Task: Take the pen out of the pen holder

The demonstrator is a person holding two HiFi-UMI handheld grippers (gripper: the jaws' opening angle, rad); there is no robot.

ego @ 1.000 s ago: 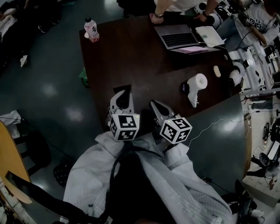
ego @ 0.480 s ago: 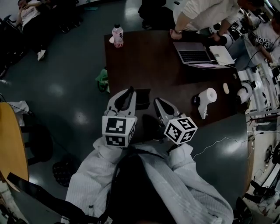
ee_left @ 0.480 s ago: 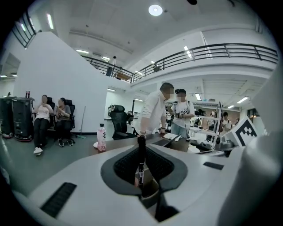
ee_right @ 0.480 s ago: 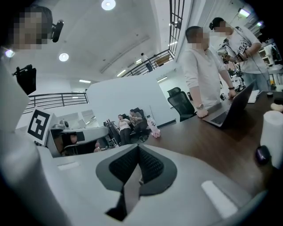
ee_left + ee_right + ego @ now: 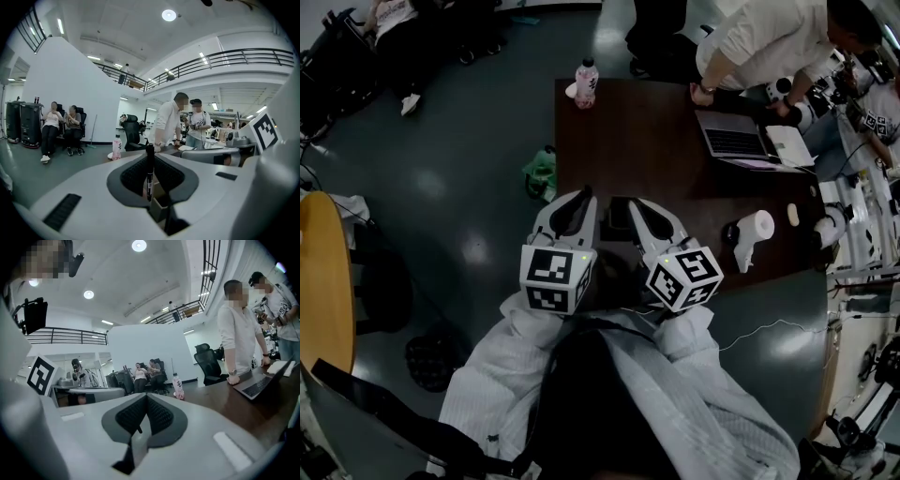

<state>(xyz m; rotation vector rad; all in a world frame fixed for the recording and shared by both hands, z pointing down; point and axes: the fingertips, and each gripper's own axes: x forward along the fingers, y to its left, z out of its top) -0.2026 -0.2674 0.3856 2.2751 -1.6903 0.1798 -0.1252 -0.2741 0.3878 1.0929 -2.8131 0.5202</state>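
Observation:
A black pen [image 5: 149, 178] with a white label stands upright between the pads of my left gripper [image 5: 151, 159], which is shut on it. In the head view the left gripper [image 5: 580, 196] and the right gripper [image 5: 637, 202] are held side by side in front of the person's chest, pointing at the near end of a dark brown table [image 5: 661, 178]. A dark squarish object [image 5: 619, 215] shows between their tips; I cannot tell whether it is the pen holder. In the right gripper view the right gripper [image 5: 146, 397] has its pads together with no object between them.
A pink-labelled bottle [image 5: 586, 81] stands at the table's far left corner. A laptop [image 5: 733, 142] and a leaning person [image 5: 769, 42] are at the far right. A white device [image 5: 748, 232] sits on the right. A green bag [image 5: 541, 172] lies on the floor.
Both grippers have risen and drawn closer together, each rolling a little. The table and bottle have slid rightward in the head view and look smaller. The pen stays in the left jaws.

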